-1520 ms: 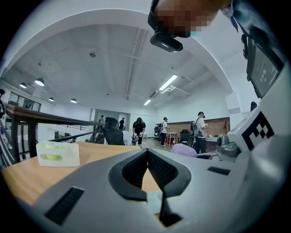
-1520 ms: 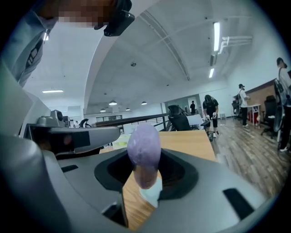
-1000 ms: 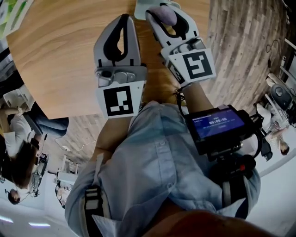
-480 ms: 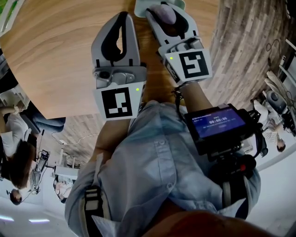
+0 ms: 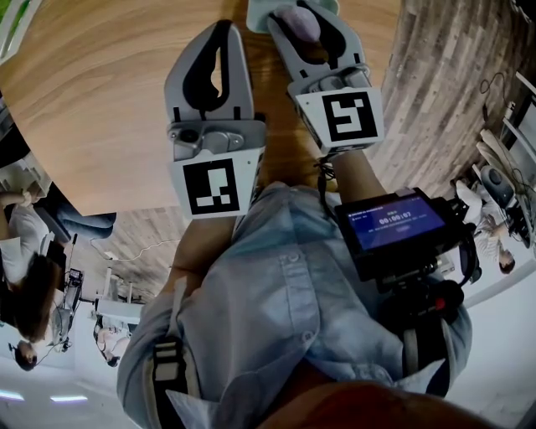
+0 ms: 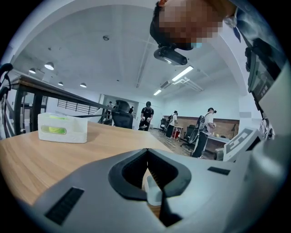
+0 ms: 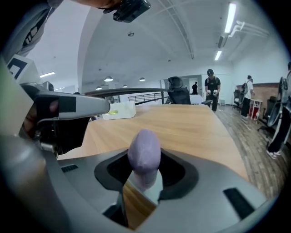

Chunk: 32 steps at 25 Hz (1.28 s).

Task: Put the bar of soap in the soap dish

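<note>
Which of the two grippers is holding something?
The right gripper, at the right of the head view: its jaws grip a purple soap. The left gripper has its jaws closed together with nothing between them.

Left claw jaws together, above wooden table.

Big wood-top table fills mid rm. Past its far edge: black office chair, dark railing, ppl standing. Grey-brown plank floor beside table. White ceiling w/ strip lights above it; brick wall far behind.
</note>
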### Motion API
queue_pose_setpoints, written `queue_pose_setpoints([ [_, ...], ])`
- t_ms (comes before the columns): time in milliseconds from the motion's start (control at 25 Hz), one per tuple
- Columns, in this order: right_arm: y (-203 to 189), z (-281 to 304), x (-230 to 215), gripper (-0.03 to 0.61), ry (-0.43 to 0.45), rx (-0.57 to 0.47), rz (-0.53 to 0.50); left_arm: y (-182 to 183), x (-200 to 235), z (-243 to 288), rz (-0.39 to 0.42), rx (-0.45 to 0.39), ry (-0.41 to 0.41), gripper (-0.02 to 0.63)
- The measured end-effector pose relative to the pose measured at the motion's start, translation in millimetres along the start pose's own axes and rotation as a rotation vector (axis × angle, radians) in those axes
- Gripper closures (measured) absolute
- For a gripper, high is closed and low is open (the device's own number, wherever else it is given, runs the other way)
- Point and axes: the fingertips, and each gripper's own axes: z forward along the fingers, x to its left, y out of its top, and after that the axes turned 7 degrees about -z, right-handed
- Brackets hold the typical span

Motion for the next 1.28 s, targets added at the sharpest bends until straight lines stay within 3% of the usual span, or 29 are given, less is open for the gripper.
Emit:
queue_pose_setpoints([
  [360, -3.4, -6.5, -10.1, 0.391, -0.009, 0.034, 0.001, -1.1, 2.2, 0.9, -0.012, 0.004, 0.002, 0.604],
  [560, 0.1, -6.6, -12.9, 0.381, -0.021, 0.004, 0.011, -1.1, 1.8, 1.0, -0.013, 0.005, -0.004, 0.604],
  [1040, -15.8, -13.6, -30.1, 0.341, -0.025, 0.066, -0.021, -1.7, 1.8, 0.9, -0.013, 0.005, -0.013, 0.604],
  [1280, -20.5, -14.6, -38.6, 0.327, -0.025, 0.057, 0.039, -1.7, 3.0, 1.0, -0.018, 0.007, -0.01, 0.604],
])
